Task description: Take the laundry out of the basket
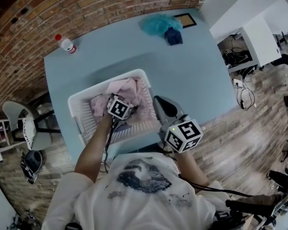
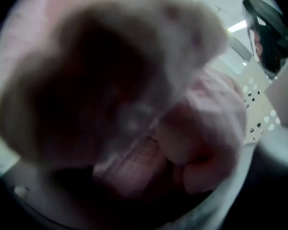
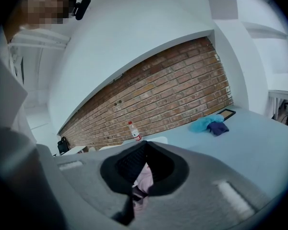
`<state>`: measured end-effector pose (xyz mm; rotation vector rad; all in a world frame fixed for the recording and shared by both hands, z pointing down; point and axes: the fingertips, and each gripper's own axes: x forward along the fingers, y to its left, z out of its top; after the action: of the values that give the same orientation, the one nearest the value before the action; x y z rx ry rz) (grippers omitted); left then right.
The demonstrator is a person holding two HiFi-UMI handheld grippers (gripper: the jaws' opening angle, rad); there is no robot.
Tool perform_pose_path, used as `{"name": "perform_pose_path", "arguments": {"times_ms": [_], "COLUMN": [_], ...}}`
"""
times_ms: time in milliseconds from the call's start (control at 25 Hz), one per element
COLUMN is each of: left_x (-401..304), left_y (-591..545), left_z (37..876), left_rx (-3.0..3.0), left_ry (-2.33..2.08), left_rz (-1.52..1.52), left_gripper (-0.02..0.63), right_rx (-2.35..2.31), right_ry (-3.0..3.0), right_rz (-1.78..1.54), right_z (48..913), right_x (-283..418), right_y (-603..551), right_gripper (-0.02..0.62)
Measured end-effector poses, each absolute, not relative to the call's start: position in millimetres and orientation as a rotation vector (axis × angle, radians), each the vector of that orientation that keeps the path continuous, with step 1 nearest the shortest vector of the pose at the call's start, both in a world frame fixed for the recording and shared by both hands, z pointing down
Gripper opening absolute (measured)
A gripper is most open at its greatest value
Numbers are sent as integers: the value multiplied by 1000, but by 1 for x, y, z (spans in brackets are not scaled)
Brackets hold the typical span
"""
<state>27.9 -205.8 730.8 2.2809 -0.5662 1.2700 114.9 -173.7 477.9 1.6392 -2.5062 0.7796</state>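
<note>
The white laundry basket (image 1: 81, 114) stands on the blue table near its front edge, with pink laundry (image 1: 127, 87) piled inside. My left gripper (image 1: 121, 110) reaches down into that pile, and its fingertips are buried in the cloth. In the left gripper view, blurred pink laundry (image 2: 201, 143) crowds the lens, and the basket's perforated wall (image 2: 259, 114) shows at the right. The jaws stand wide with cloth around them. My right gripper (image 1: 159, 102) hovers just outside the basket's right wall. Its grey jaws (image 3: 144, 145) are shut and hold nothing.
A teal and navy heap of clothes (image 1: 163, 27) lies at the table's far side, beside a dark framed picture (image 1: 185, 19). A plastic bottle (image 1: 66, 44) stands at the far left corner. A brick wall runs behind the table. White desks and cables are to the right.
</note>
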Motion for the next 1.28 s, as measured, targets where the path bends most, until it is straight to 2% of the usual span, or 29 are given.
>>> {"name": "perform_pose_path", "arguments": {"times_ms": [320,520,840,1000,1080,1160,1280], "left_x": [29,18,16,24,21,20,20], "left_y": [-207,-151,-182,-192,-192,-193,-195], "left_z": [725,726,707,686,675,666,666], "left_rx": [2270,1946,2122,2239,2263,2282,2303], "left_ry": [-604,-445,-602,-632,-651,-663,-655], "left_rz": [1295,1344,1299,1177,1135,1103,1110], "left_gripper": [529,491,445,421,392,310,302], "right_rx": [1665,1683,1726,1744,1752,1759,1774], "right_ry": [-2503,-2500,-2495,-2495,-2495,-2494,-2492], "right_rz": [780,771,753,748,748,748,749], "right_z": [475,471,463,458,456,454,452], "right_x": [119,118,121,120,118,116,112], "right_y": [-166,-159,-144,-137,-132,-129,-123], "right_gripper": [-3,-3,-3,-3,-3,-3,-3]}}
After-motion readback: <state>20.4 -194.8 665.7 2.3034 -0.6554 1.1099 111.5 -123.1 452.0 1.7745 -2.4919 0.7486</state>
